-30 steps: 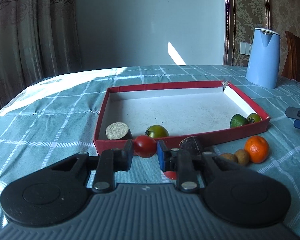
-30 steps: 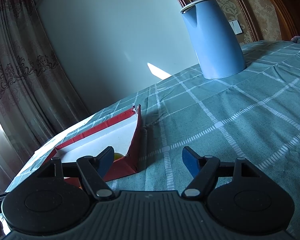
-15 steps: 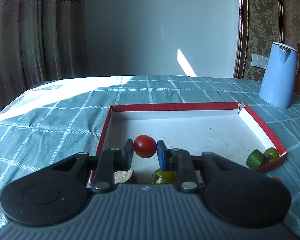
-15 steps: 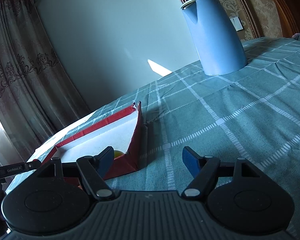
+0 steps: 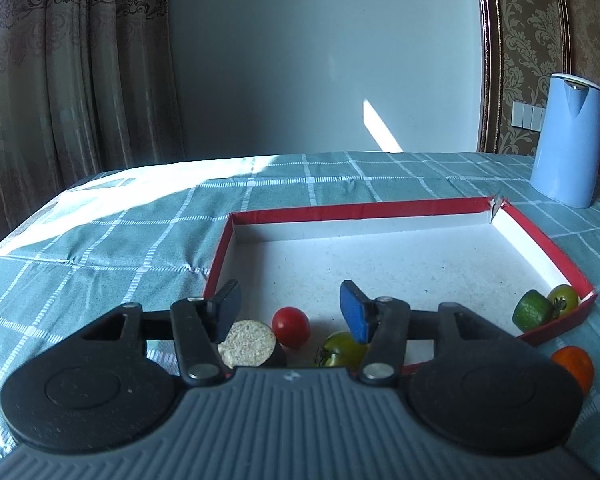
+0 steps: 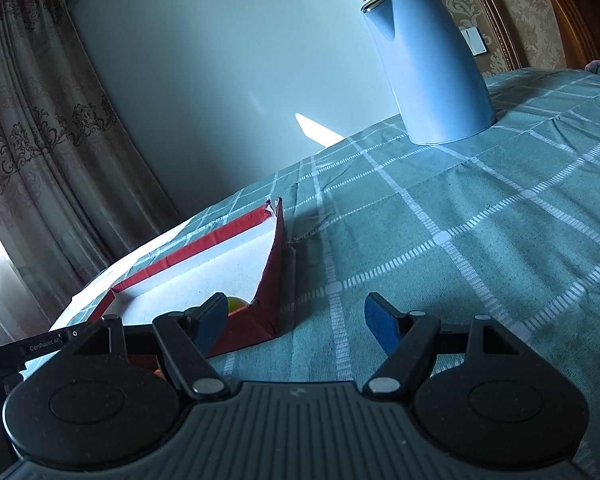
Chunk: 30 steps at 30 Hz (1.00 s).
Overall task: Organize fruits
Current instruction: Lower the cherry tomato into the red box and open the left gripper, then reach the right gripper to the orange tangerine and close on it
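A red-walled box with a white floor lies on the checked tablecloth. My left gripper hovers over its near edge, its jaws opening, and the pads touch nothing. Below them a small red tomato rests loose on the box floor, between a cut brown fruit half and a green-yellow tomato. A lime and a yellow-green tomato sit in the near right corner. An orange lies outside the box. My right gripper hangs open over bare cloth beside the box's corner.
A light blue kettle stands on the table at the far right, also in the right wrist view as the kettle. Curtains hang along the left side. The left gripper's body shows at the left edge of the right wrist view.
The left gripper carried the red tomato forward over the box wall, then opened; the tomato dropped onto the box floor. The right gripper stayed put and open.
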{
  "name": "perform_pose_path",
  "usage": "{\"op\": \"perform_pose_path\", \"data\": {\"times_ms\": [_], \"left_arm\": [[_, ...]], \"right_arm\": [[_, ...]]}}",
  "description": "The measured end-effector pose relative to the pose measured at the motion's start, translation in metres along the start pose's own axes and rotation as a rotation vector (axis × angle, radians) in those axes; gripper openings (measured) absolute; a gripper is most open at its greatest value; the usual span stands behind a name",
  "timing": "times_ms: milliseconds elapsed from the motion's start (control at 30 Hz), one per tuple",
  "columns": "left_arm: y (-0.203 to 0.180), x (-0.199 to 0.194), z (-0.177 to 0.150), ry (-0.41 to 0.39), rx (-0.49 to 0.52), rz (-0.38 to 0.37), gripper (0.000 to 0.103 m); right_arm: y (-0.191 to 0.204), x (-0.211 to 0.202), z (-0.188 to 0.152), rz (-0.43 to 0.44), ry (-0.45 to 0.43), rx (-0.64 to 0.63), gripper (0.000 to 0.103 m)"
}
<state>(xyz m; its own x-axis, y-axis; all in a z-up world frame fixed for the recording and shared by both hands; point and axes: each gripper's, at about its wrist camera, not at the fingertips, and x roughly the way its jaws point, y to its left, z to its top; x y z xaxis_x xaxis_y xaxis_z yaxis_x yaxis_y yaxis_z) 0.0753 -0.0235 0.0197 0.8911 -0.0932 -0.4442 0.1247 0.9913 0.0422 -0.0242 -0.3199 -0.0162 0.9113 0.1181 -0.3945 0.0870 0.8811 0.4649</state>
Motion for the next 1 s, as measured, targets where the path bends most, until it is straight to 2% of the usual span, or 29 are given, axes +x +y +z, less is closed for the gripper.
{"op": "perform_pose_path", "data": {"times_ms": [100, 167, 367, 467, 733, 933, 1000], "left_arm": [[0.004, -0.014, -0.003, -0.013, -0.018, 0.014, 0.064], [0.007, -0.028, -0.008, -0.032, -0.022, 0.028, 0.083], [0.023, -0.069, -0.031, -0.080, -0.040, 0.072, 0.103], [0.028, -0.073, -0.044, -0.073, -0.024, 0.116, 0.103], [0.049, -0.053, -0.047, 0.054, -0.131, 0.093, 0.103], [0.054, -0.056, -0.050, 0.052, -0.162, 0.079, 0.103], [0.055, -0.055, -0.049, 0.047, -0.165, 0.074, 0.103]], "right_arm": [[-0.001, 0.000, 0.000, 0.001, 0.000, 0.007, 0.075], [-0.002, 0.000, 0.000, 0.003, 0.000, 0.009, 0.075], [-0.001, -0.001, 0.000, 0.010, -0.005, 0.000, 0.075], [0.004, -0.001, -0.001, 0.035, 0.006, -0.028, 0.075], [0.043, -0.001, -0.014, 0.153, 0.085, -0.216, 0.075], [0.084, -0.005, -0.031, 0.167, 0.106, -0.459, 0.075], [0.091, -0.003, -0.035, 0.157, 0.125, -0.502, 0.075]]}}
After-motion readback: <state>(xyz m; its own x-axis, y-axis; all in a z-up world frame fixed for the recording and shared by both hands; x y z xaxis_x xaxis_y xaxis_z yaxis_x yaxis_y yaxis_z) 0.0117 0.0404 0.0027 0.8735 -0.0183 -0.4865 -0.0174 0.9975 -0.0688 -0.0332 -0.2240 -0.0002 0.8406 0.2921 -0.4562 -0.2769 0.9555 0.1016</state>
